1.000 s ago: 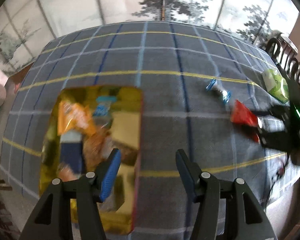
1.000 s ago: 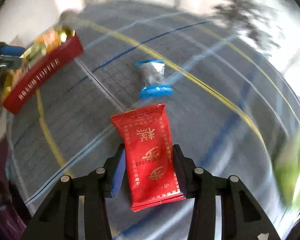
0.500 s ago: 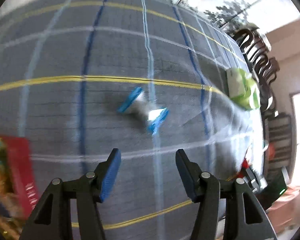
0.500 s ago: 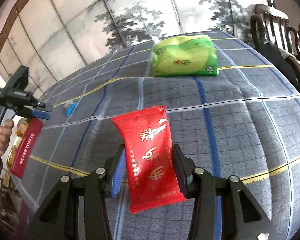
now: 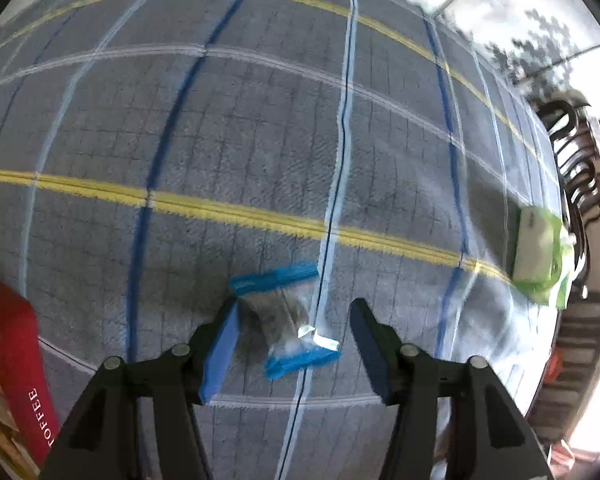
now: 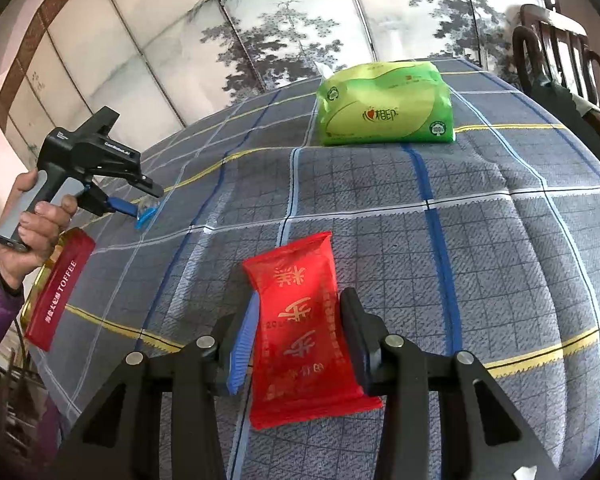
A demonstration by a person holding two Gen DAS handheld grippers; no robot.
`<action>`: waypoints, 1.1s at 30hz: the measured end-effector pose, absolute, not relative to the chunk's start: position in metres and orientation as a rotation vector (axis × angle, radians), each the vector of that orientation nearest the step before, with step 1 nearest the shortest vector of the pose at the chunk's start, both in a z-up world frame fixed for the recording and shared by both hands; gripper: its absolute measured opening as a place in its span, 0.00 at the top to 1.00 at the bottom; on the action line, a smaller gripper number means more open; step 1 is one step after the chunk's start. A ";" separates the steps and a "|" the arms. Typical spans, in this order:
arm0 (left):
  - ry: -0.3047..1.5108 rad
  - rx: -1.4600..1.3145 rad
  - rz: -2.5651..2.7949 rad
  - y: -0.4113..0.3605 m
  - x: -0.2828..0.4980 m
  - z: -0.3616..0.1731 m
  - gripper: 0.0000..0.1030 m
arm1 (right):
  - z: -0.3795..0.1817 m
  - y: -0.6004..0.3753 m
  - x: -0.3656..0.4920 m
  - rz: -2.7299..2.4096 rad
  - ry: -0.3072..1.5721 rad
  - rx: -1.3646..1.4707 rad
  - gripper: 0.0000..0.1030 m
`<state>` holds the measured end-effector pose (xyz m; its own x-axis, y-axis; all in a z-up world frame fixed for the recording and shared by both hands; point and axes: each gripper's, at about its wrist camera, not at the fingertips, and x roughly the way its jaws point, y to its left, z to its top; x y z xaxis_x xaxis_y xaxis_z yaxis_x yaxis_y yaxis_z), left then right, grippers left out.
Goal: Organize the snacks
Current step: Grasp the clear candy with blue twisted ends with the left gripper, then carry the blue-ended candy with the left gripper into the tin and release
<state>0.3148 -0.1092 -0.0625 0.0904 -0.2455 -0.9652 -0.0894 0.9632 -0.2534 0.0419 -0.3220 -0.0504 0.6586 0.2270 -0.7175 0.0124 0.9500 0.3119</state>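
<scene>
Left wrist view: left tongs (image 5: pixel 294 344) open, straddling blue-ended candy (image 5: pixel 286 322) on desk (image 5: pixel 260 120) — centre it, then close; right tongs (image 6: pixel 298 340) grip red packet (image 6: pixel 302 332)

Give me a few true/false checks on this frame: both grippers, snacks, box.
1. The right gripper grips the red packet. True.
2. The left gripper is clamped shut on the blue-ended candy. False: its jaws are open, the candy lies between them on the cloth.
3. The green tissue pack sits inside the toffee box. False: it lies on the tablecloth, far from the box.
4. The toffee box is at the table's left edge. True.
</scene>
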 end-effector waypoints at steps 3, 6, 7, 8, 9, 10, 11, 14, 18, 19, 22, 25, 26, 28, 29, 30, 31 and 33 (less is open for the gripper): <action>1.458 -0.264 -0.100 -0.113 0.317 -0.063 0.66 | -0.052 -0.325 0.044 0.112 0.852 0.302 0.63; 1.444 -0.296 -0.108 -0.106 0.301 -0.063 0.67 | -0.052 -0.322 0.046 0.096 0.852 0.286 0.63; 1.432 -0.275 -0.107 -0.105 0.291 -0.062 0.67 | -0.053 -0.322 0.047 0.091 0.852 0.281 0.63; 1.412 -0.247 -0.108 -0.104 0.281 -0.061 0.67 | -0.053 -0.322 0.048 0.088 0.853 0.278 0.63; 1.378 -0.205 -0.117 -0.104 0.266 -0.057 0.67 | -0.053 -0.321 0.049 0.086 0.852 0.273 0.63; 1.359 -0.192 -0.135 -0.103 0.255 -0.055 0.67 | -0.053 -0.320 0.049 0.084 0.852 0.270 0.63; 1.337 -0.188 -0.162 -0.102 0.240 -0.052 0.67 | -0.053 -0.319 0.049 0.082 0.851 0.267 0.63; 1.243 -0.128 -0.191 -0.095 0.194 -0.036 0.67 | -0.053 -0.316 0.049 0.073 0.849 0.250 0.63; 1.180 -0.077 -0.200 -0.084 0.142 -0.025 0.67 | -0.053 -0.313 0.049 0.064 0.847 0.233 0.63; 1.172 -0.073 -0.200 -0.081 0.132 -0.023 0.67 | -0.053 -0.312 0.049 0.064 0.847 0.233 0.63; 1.143 -0.071 -0.188 -0.068 0.103 -0.018 0.67 | -0.053 -0.311 0.049 0.060 0.846 0.227 0.63; 1.119 -0.062 -0.170 -0.058 0.084 -0.010 0.67 | -0.052 -0.309 0.048 0.050 0.845 0.218 0.63; 1.115 -0.062 -0.166 -0.055 0.080 -0.009 0.67 | -0.053 -0.309 0.048 0.048 0.844 0.215 0.63; 1.102 -0.061 -0.151 -0.048 0.072 -0.007 0.67 | -0.052 -0.309 0.048 0.046 0.844 0.212 0.63; 1.095 -0.061 -0.144 -0.044 0.068 -0.005 0.67 | -0.052 -0.309 0.048 0.046 0.844 0.212 0.63; 1.087 -0.056 -0.138 -0.042 0.065 -0.004 0.67 | -0.052 -0.310 0.048 0.045 0.844 0.210 0.63; 1.079 -0.051 -0.133 -0.039 0.061 -0.002 0.67 | -0.052 -0.309 0.047 0.043 0.844 0.209 0.63; 1.056 -0.042 -0.123 -0.035 0.055 0.003 0.67 | -0.052 -0.309 0.047 0.036 0.843 0.205 0.61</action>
<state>0.0546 -0.0347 0.0035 0.4863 -0.1216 -0.8653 0.0810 0.9923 -0.0940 0.0473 -0.3093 -0.0517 0.6657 0.1125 -0.7377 0.0495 0.9798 0.1940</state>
